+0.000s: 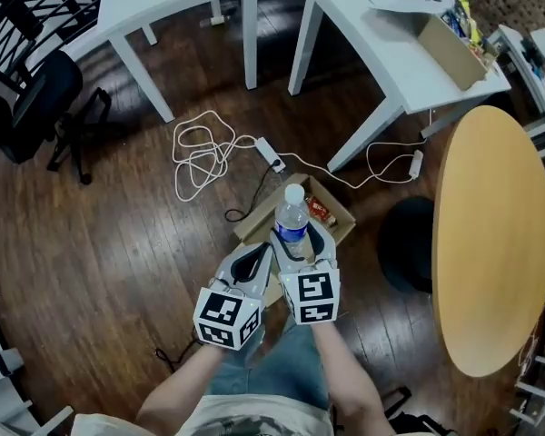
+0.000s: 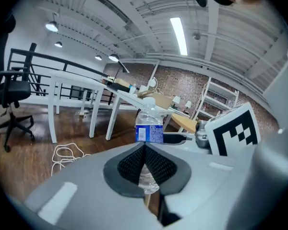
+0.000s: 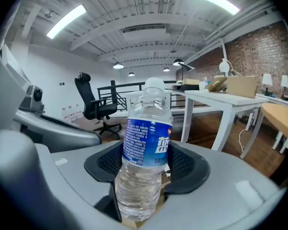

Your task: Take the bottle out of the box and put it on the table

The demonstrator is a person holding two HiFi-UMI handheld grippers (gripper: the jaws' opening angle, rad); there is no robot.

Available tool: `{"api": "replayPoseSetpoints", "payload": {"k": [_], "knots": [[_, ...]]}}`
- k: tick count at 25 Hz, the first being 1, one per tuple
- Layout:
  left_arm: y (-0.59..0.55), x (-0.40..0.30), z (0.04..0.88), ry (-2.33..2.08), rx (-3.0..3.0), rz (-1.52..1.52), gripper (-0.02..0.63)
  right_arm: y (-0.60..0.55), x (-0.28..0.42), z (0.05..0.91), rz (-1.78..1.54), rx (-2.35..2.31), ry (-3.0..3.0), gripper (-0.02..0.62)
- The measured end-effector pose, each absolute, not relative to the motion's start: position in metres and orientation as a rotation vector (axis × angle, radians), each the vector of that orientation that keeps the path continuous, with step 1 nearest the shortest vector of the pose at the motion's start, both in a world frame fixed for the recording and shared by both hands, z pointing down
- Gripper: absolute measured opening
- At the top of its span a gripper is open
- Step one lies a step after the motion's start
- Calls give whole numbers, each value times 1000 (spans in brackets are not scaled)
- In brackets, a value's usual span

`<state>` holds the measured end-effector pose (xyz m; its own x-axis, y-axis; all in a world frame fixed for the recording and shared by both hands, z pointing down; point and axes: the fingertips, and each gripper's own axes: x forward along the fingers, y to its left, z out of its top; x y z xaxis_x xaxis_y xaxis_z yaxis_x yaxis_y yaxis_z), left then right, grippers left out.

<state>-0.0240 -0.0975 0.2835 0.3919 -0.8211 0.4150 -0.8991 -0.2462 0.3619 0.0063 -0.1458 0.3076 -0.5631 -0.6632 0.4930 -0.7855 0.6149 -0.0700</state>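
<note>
I'm clamping one clear, ribbed, blue-labelled plastic bottle (image 3: 146,140) in my right gripper (image 3: 148,166); my left gripper (image 2: 144,153) is sitting pinched together, empty; one brown cardboard box (image 1: 338,209) is lying below them.

The right tool (image 3: 148,172) grips a clear water bottle (image 3: 146,147) upright, its black ribbed pads (image 3: 185,164) pressing the blue-labelled body from both sides; the bottle's white cap stands well above the grey jaws; behind at left, a black office chair (image 3: 93,104) stands on dark wooden floor before a black railing (image 3: 116,94); at right a white bench (image 3: 216,101) carries a cardboard box (image 3: 241,86); a pale wooden bench (image 3: 281,115) shows at the right edge; a brick wall (image 3: 252,56) rises behind; strip lights (image 3: 65,20) glow on the ceiling
</note>
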Motion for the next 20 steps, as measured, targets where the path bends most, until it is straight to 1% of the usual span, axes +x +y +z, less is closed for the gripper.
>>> {"api": "replayPoseSetpoints", "payload": {"k": [6, 12, 15, 20], "knots": [[-88, -7, 210, -1458, 2197, 130, -3, -141, 29, 215, 304, 1283, -2454, 268], [-90, 23, 146, -1450, 2291, 42, -3, -133, 74, 138, 199, 1424, -2463, 270], [-93, 50, 121, -1430, 2336, -3, -3, -125, 102, 111, 160, 1484, -2460, 270], [-98, 114, 84, -1321, 2459, -38, -3, -121, 166, 75, 88, 1622, -2421, 272]]}}
